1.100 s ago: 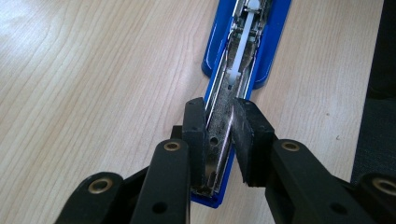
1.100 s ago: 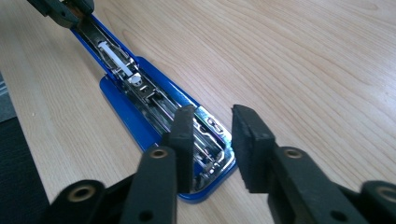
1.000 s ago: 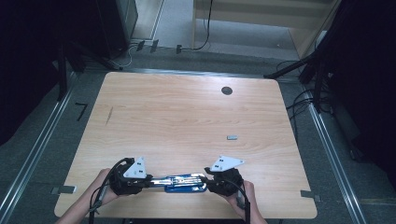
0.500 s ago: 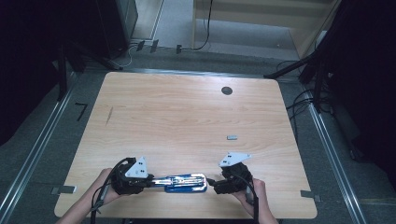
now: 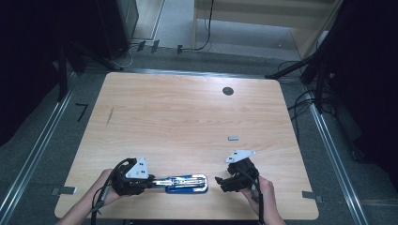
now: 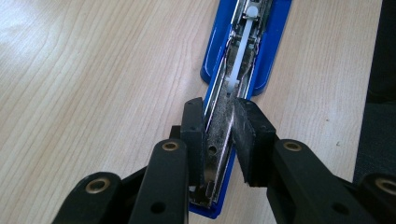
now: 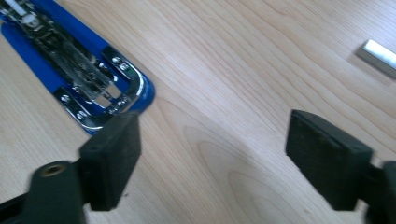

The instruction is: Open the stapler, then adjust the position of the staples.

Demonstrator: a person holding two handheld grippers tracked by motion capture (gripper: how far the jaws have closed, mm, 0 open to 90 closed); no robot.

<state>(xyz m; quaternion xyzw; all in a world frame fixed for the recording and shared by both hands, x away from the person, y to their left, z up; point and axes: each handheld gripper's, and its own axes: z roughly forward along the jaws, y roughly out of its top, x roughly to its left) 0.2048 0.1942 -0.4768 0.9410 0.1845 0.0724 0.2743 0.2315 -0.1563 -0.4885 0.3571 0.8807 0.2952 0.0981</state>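
A blue stapler (image 5: 185,183) lies swung open near the table's front edge, its metal staple rail (image 6: 247,42) facing up. My left gripper (image 5: 152,182) is shut on the rail's near end, and its pads (image 6: 219,121) press on both sides of the metal. My right gripper (image 5: 219,180) sits just right of the stapler's other end, apart from it. Its jaws have just been opening and stand wide over bare wood (image 7: 215,154) with nothing between them. The stapler's chrome hinge end (image 7: 100,91) lies beyond the right gripper's left jaw.
A small grey strip of staples (image 5: 233,138) lies on the wood behind the right gripper, also seen as (image 7: 380,56). A dark round grommet (image 5: 228,91) sits near the table's far edge. Cables and metal rails run on the floor around the table.
My right gripper has drawn to the right, away from the stapler's end, and its jaws have spread apart. The left gripper and the stapler have stayed put.
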